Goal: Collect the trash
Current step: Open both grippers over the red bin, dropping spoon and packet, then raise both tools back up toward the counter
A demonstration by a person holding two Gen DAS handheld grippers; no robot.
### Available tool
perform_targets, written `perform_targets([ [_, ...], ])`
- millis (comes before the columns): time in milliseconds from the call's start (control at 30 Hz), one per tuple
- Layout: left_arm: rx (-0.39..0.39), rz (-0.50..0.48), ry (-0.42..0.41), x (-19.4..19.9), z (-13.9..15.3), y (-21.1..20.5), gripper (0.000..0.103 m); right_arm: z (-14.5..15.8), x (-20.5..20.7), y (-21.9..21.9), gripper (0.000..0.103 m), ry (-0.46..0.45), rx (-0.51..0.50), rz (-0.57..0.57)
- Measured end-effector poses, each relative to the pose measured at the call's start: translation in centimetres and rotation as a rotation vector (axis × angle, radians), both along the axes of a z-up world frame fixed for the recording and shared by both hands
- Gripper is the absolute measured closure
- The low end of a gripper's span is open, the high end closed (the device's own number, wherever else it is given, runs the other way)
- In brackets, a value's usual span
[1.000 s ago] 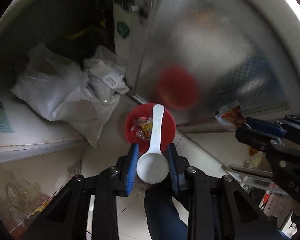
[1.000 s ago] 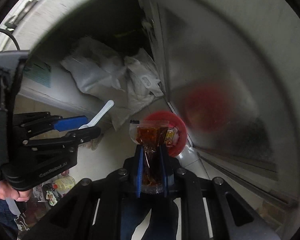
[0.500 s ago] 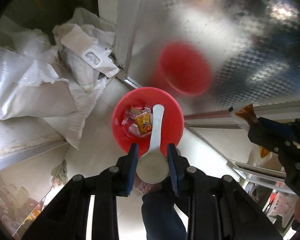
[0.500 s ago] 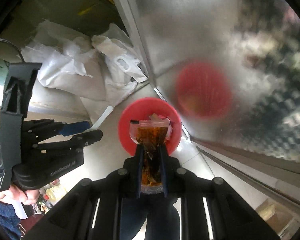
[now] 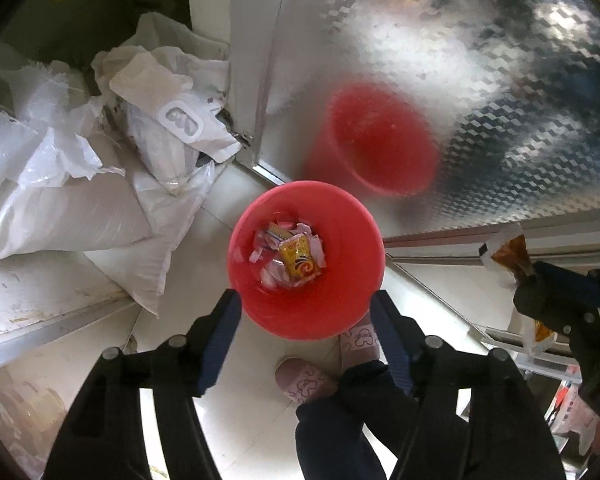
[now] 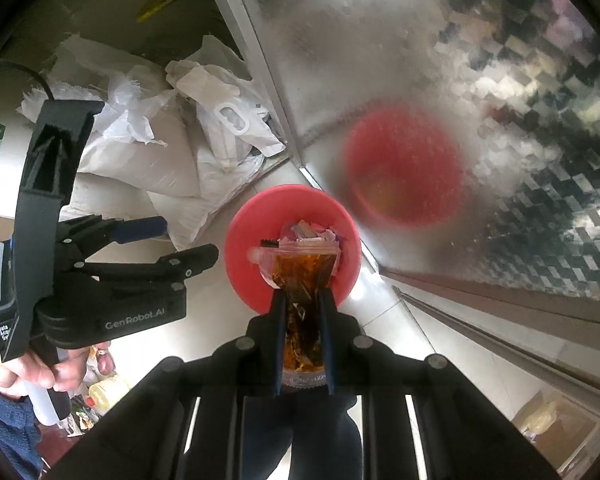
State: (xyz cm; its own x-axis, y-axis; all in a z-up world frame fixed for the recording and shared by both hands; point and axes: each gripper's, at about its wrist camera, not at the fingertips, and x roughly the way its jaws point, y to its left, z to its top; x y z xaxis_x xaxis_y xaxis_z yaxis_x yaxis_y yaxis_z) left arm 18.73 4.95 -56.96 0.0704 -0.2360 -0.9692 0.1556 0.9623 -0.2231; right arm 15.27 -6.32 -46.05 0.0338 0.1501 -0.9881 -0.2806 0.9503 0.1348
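A red bin (image 5: 306, 304) stands on the pale tiled floor (image 5: 244, 412), close against a patterned metal door (image 5: 440, 40) that shows the bin's blurred red reflection. Both grippers point down over it.

The white plastic scoop that sat between the left gripper's (image 5: 305, 330) jaws half a second ago is gone from them. Those jaws have just been opening and now stand wide apart with nothing between them, framing the bin's near rim. The scoop does not show among the bin's contents, so where it landed cannot be told. Judging from this, the left hand has released its piece of trash and is free to fetch another.

The right gripper (image 6: 302, 318) is clamped on a clear packet of brown sauce (image 6: 302, 280), its top edge hanging over the bin's opening. It has not been let go; dropping it looks like the next step.

Inside the bin lie small wrappers (image 5: 288, 254): one yellow-orange sachet on top, with pinkish-white scraps around it.

Beside the bin, toward the left, white sacks and plastic bags (image 5: 100, 184) are piled on the floor. A person's slippered feet (image 5: 304, 378) stand just behind the bin.
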Motion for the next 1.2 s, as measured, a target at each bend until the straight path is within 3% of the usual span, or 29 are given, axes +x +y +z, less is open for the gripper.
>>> perform_targets([
  [300, 0.040, 0.032, -0.053, -2.2, 3.5, 2.7, 0.037, 0.8, -0.2, 0.7, 0.089, -0.013, 0.000, 0.057],
  [433, 0.093, 0.043, -0.100, -3.2, 4.9, 4.0, 0.019, 0.8, -0.3, 1.5, 0.089, -0.019, -0.001, 0.100],
  [500, 0.133, 0.051, -0.124, -3.7, 5.4, 4.7, 0.014, 0.4, -0.4, 1.9, 0.089, -0.018, -0.002, 0.121],
  [600, 0.174, 0.065, -0.118, -4.2, 5.4, 5.7, 0.000, -0.4, -0.2, 2.6, 0.089, -0.009, -0.007, 0.144],
  [1000, 0.208, 0.120, -0.128, -5.6, 5.9, 7.5, 0.000, -2.8, 0.2, 4.3, 0.087, -0.002, -0.047, 0.225],
  [1067, 0.211, 0.131, -0.138, -5.7, 5.9, 7.5, 0.000, -3.0, 0.1, 4.4, 0.077, -0.011, -0.053, 0.250],
  [1133, 0.217, 0.142, -0.144, -6.0, 5.9, 7.7, 0.000, -2.8, -0.1, 4.2, 0.031, -0.033, -0.061, 0.256],
  [1200, 0.222, 0.148, -0.143, -6.2, 6.0, 7.7, 0.000, -2.3, -0.3, 3.9, 0.017, -0.061, -0.070, 0.254],
])
